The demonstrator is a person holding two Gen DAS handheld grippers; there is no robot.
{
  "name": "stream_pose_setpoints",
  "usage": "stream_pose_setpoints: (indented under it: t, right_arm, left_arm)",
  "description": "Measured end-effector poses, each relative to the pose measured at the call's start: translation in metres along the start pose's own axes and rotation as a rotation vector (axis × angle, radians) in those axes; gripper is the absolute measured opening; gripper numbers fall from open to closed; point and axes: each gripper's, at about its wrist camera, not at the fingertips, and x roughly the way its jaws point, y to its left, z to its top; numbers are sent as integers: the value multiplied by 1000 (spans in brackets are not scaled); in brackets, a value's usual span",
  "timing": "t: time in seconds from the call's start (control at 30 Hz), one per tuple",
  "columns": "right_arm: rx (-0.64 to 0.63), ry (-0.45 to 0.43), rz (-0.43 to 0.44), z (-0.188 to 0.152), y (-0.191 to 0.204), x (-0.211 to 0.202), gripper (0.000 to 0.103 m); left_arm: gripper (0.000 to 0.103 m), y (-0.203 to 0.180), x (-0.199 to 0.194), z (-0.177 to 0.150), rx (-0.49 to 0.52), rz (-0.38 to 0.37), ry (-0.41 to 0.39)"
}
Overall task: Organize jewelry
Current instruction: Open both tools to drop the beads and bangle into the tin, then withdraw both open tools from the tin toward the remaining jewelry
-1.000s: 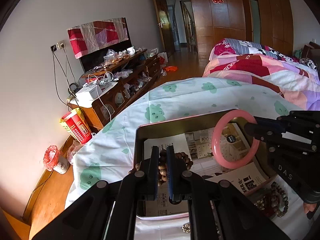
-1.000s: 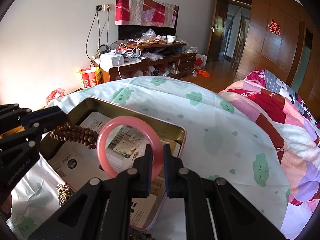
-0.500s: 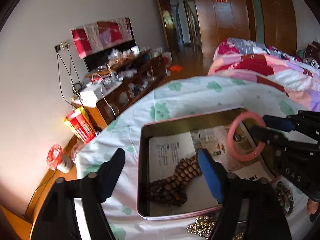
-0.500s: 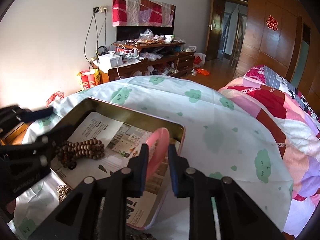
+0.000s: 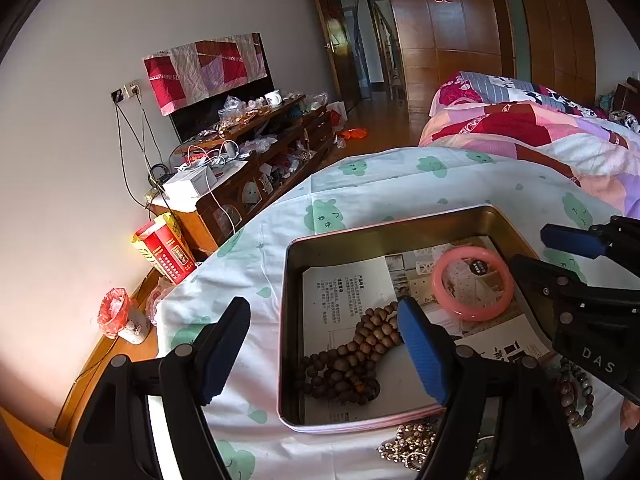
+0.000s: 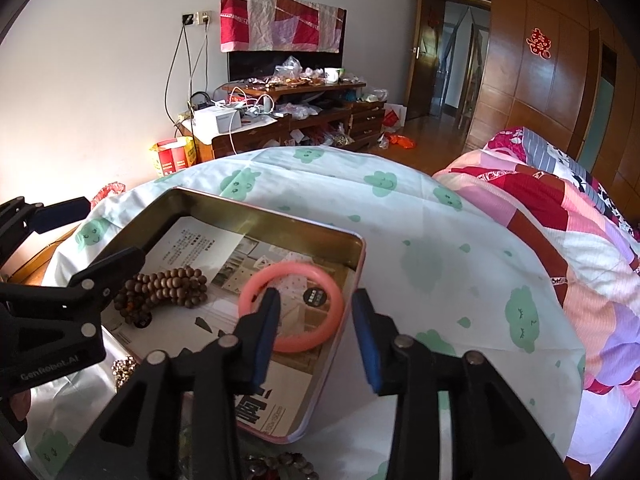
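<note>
Pink bangle [image 6: 292, 307]: smooth, glossy ring, flat on printed paper inside gold metal tin [image 6: 224, 204]; brown wooden bead strand [image 5: 352, 360] heaped beside it; left tongs [image 5: 320, 350] wide open, empty; right tongs [image 6: 316, 336] opening, gripping nothing.

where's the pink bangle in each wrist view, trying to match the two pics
Left wrist view: the pink bangle lies flat in the tin's far right part, right of centre in the picture.
Right wrist view: the bangle lies near the tin's right wall, centre of the picture, partly behind a finger of the right gripper.
Shared landmark: the brown bead string in the same tin.
</note>
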Motion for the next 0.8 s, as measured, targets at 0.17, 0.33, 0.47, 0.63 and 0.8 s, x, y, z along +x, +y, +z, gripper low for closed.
stream_pose_setpoints:
  t: [0.17, 0.33, 0.47, 0.63, 0.8]
  right_arm:
    - [14, -3, -4, -4, -3, -4, 49]
    - [36, -6, 1, -9, -7, -15, 50]
    - [46, -8, -3, -18, -8, -26, 54]
    - [55, -3, -4, -34, -8, -40, 56]
    - [67, 17, 1, -55, -5, -50, 56]
  left_arm:
    - [76, 3, -3, -5, -17, 2, 13]
    - [76, 13, -14, -16, -54, 9, 20]
    - [76, 21, -29, -28, -89, 25, 21]
    - [76, 24, -49, -49, -106, 48, 29]
    - [76, 16, -69, -75, -122, 25, 67]
